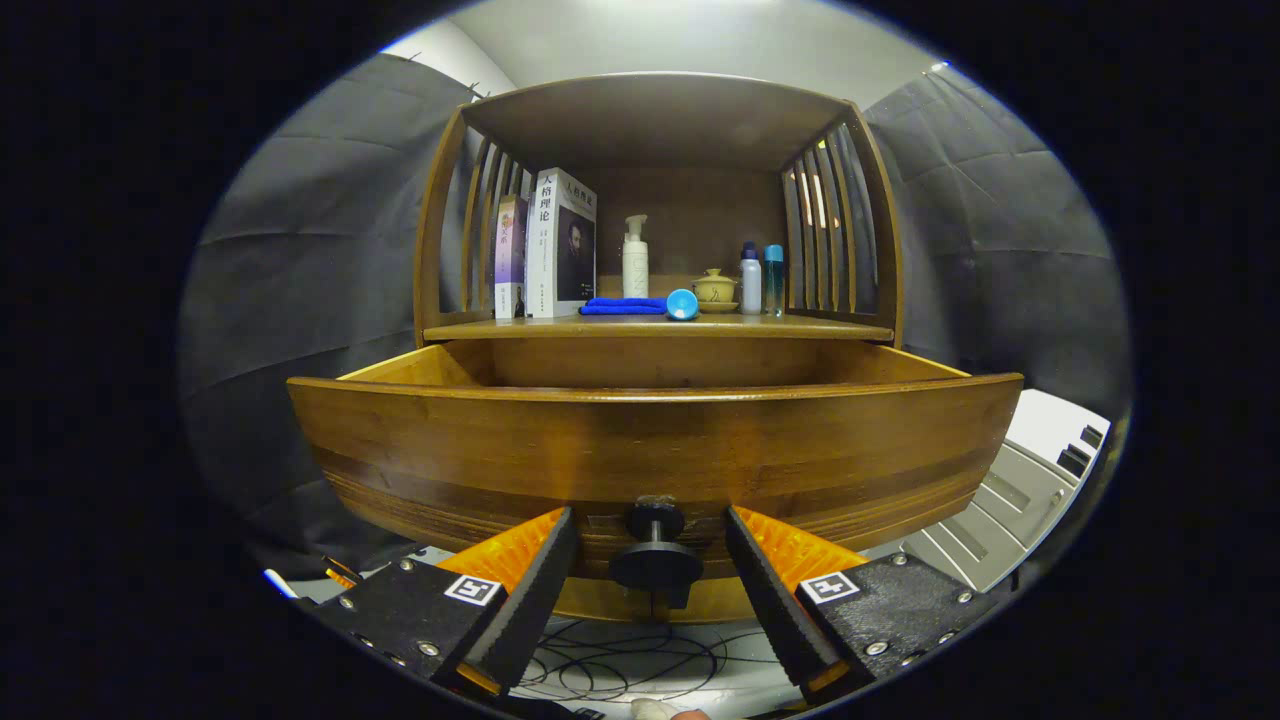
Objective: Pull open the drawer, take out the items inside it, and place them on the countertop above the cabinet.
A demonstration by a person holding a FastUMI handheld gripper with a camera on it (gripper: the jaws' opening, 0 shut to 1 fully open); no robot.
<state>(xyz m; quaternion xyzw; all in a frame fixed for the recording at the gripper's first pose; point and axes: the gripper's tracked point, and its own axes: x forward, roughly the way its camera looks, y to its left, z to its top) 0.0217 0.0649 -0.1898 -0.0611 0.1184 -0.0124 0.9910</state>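
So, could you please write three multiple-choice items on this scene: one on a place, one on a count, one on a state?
1. Where is the drawer knob?
A. between the fingers
B. on the countertop
C. inside the drawer

2. How many books stand on the countertop?
A. two
B. none
C. five

3. The drawer is
A. closed
B. pulled open
C. removed

Answers:
1 A, the gripper is open with the knob in its gap, untouched.
2 A, two upright books at the left.
3 B, its front stands out from the cabinet.

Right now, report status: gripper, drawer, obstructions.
Gripper open, fingers either side of the round black knob, not touching it. Wide brown wooden drawer pulled out; inside hidden behind its front. Nothing between fingers and knob.
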